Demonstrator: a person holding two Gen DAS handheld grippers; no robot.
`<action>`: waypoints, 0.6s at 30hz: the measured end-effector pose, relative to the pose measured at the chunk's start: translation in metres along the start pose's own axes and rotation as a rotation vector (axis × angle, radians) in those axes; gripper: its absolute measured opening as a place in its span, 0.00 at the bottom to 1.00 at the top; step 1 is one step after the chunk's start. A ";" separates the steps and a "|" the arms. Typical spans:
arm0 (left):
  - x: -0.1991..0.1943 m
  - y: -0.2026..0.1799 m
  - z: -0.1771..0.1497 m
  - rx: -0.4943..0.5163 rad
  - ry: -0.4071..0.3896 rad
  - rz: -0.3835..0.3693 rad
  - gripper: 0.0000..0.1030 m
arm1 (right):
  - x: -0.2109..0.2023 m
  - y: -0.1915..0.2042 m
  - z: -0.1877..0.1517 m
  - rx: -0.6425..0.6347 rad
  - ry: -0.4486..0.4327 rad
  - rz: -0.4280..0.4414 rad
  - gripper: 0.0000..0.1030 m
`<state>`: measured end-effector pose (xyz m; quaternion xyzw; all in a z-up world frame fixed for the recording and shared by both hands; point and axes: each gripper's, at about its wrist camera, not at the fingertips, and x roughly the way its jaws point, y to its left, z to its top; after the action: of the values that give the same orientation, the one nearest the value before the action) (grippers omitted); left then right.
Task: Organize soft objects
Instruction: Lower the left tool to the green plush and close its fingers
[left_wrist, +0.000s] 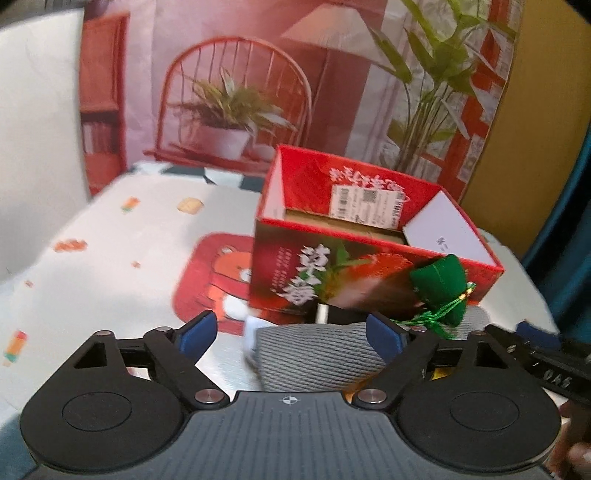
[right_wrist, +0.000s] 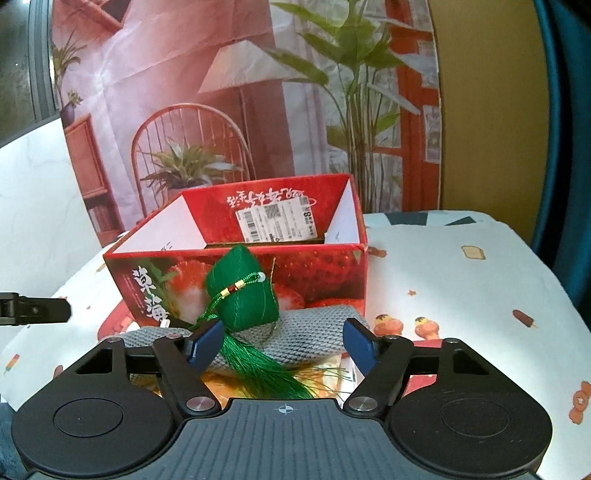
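Green tassel threads of a stuffed zongzi-shaped charm run down between the spread fingers of the right tongs, passing just beside the left fingertip and under the tongs' body. Nothing is pinched: the jaws stand wide apart with daylight on the right side. The charm's padded body sits just ahead of the gap, slightly left of its centre line, resting on a grey knitted cloth that lies crosswise before the tongs, its long axis running left to right. The charm's own long axis, body to tassel, runs roughly toward the tongs, tilted a little to the left.

Left tongs are likewise spread and hold nothing. The same grey knitted cloth lies directly between and ahead of their fingers, while the charm sits ahead and off to their right, beyond the right fingertip.

Judgement: the right tongs are nearer to the charm and better aligned; a small shift left and forward should bring its body between the fingers. The left tongs are better placed for the cloth.

Behind both items, touching or just beside the cloth, stands the open red strawberry-print carton on the table, the likely receptacle. Farthest, a printed backdrop closes the scene.
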<state>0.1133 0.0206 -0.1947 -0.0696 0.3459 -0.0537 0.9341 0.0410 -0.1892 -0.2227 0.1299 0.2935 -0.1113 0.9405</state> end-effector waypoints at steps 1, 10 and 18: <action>0.004 0.001 0.001 -0.013 0.011 -0.010 0.84 | 0.002 -0.001 0.000 -0.001 0.004 0.007 0.64; 0.023 -0.013 0.012 0.026 0.047 -0.048 0.75 | 0.024 -0.008 0.005 0.011 0.040 0.070 0.51; 0.049 -0.046 0.034 0.099 0.088 -0.185 0.64 | 0.039 -0.001 0.016 -0.031 0.042 0.115 0.51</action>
<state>0.1704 -0.0292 -0.1930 -0.0527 0.3758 -0.1596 0.9114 0.0797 -0.2002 -0.2330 0.1341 0.3071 -0.0498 0.9409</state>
